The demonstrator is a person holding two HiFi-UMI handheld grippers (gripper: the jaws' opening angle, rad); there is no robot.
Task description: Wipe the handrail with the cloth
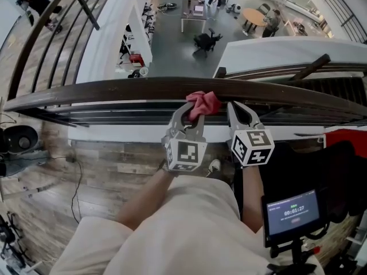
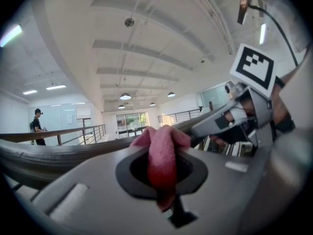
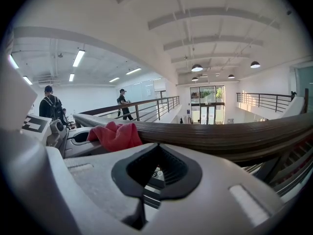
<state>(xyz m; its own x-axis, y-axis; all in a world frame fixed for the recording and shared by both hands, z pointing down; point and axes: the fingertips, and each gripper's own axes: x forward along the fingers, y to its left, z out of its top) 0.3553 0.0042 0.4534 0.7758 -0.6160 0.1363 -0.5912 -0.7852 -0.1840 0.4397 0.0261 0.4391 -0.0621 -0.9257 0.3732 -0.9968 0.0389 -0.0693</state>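
The red cloth (image 1: 204,102) is held pinched by the left gripper (image 1: 195,114) at the wooden handrail (image 1: 114,89); a sliding stroke seems called for next (right gripper (image 1: 235,110) closed, empty).

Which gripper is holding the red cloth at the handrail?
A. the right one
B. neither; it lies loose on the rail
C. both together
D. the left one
D: the cloth is pinched between the fingers of the left gripper, while the right gripper is shut on nothing beside it.
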